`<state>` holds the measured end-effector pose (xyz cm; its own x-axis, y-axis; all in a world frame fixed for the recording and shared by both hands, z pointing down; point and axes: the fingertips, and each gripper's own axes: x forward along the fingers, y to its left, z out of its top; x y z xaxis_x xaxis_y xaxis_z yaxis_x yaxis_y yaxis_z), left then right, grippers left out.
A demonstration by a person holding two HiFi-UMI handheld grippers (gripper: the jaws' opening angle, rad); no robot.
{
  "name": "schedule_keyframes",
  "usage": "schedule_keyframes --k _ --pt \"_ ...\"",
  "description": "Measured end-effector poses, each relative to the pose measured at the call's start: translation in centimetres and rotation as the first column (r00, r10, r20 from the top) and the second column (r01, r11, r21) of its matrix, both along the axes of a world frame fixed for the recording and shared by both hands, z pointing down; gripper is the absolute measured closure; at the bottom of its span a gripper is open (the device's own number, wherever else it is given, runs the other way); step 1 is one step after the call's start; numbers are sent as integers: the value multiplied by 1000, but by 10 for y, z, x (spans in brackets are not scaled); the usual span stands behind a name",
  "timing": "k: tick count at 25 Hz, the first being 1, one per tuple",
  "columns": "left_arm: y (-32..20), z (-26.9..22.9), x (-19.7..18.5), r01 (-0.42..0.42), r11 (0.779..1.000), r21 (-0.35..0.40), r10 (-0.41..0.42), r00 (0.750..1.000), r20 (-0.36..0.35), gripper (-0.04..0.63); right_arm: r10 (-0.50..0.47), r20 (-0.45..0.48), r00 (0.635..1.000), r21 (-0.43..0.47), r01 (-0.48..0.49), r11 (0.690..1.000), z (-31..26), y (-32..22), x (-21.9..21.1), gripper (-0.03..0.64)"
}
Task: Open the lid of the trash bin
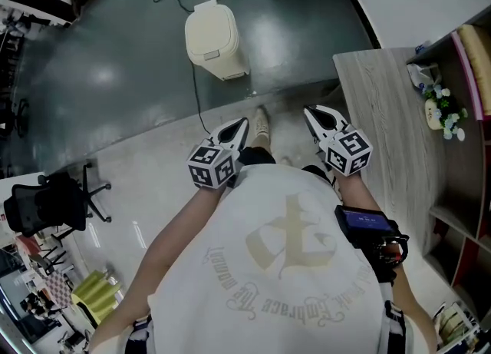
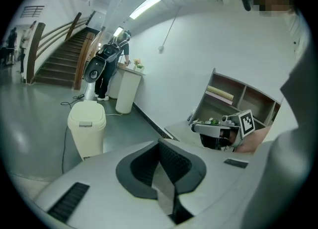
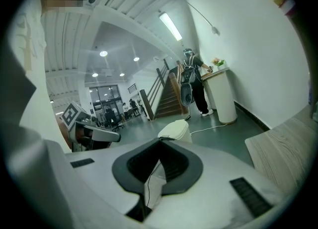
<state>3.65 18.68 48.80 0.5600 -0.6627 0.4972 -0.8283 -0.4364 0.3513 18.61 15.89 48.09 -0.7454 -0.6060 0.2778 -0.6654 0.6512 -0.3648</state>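
The pedal trash bin (image 1: 222, 59), its lid (image 1: 209, 28) down, is not yet being touched, with the left tongs (image 1: 243, 124) and right tongs (image 1: 310, 114) being held closed, empty, well apart from it.

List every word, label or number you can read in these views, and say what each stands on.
"Embrace": seemingly, upside down in curved gothic lettering on the person's white shirt; the other words are too stylised to read.
Black wrist device with a blue screen: print too small.
Square-marker cubes on the left gripper and right gripper: patterns only, no words.
Cream plastic trash bin: no readable label.
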Motion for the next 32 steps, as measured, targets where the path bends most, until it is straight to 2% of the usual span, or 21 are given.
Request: schedule_keyframes --k 6,16,24,32 --pt "-27 5 -21 43 999 -4 -43 999 4 583 -39 -9 999 -19 39 999 8 -31 -20 614" --pt "-103 8 -60 110 994 -16 -110 994 -19 583 -92 -44 995 -51 90 995 16 -102 -55 614" --pt "-152 17 -99 152 987 -45 -153 988 -26 583 -153 -66 986 -50 150 987 13 -166 -101 614" --pt "-210 20 -138 173 984 -53 -174 984 -30 583 -174 -93 980 -67 168 984 11 -220 -137 614"
